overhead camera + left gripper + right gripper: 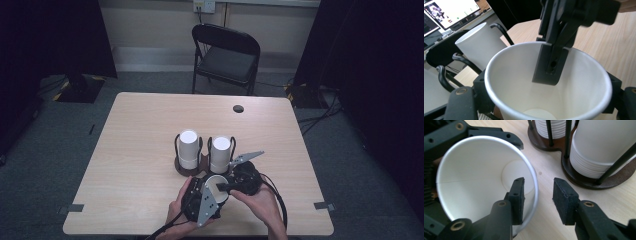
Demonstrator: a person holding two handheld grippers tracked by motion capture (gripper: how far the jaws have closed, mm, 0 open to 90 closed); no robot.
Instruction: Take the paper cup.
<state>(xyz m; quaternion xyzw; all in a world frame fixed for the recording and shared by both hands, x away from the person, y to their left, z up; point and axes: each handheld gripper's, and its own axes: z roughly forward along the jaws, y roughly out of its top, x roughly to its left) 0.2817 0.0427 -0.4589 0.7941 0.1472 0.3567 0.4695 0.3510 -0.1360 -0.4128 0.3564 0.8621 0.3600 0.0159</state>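
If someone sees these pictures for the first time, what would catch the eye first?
Near the front edge of the table, both grippers meet at one white paper cup: the left gripper holds it, while the right gripper has its fingers open astride the rim, one inside. Just behind stand two stacks of white cups in a dark holder.

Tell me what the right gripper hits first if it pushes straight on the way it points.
Likely the paper cup: the right gripper is open, its fingers straddling the rim, one inside. Past that lies bare table.
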